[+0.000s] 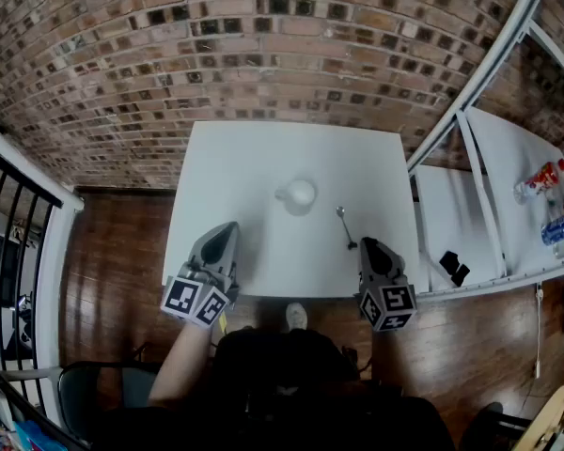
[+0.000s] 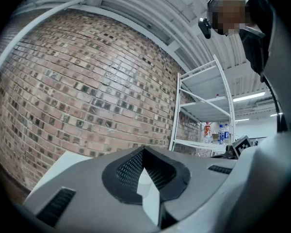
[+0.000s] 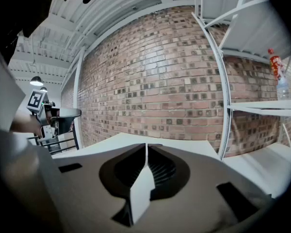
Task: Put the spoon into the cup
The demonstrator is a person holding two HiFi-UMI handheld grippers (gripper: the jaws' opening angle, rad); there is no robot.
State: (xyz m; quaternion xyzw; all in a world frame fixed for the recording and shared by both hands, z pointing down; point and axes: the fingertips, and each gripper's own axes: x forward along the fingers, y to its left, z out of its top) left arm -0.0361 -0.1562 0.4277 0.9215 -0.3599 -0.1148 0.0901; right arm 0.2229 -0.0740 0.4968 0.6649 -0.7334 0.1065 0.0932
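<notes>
Spoon (image 1: 346, 225) untouched: both the right gripper (image 1: 368, 244) and left gripper (image 1: 229, 227) hold their fingers pressed together, empty, at the near edge of the surface (image 1: 244, 158). The spoon lies just at 11 o'clock of the right fingers, the cup (image 1: 300, 194) beyond at 10. Unopened, they would likely shove the thin handle away.

The table (image 1: 263, 158) top looks smooth, matt white; the cup (image 1: 299, 194) is white and faintly glossy, and the spoon (image 1: 345, 225) is shiny metal. The wall (image 1: 263, 54) is rough brick and the floor (image 1: 113, 252) is polished wood. The left gripper (image 1: 227, 228) and right gripper (image 1: 368, 244) are matt grey plastic.
</notes>
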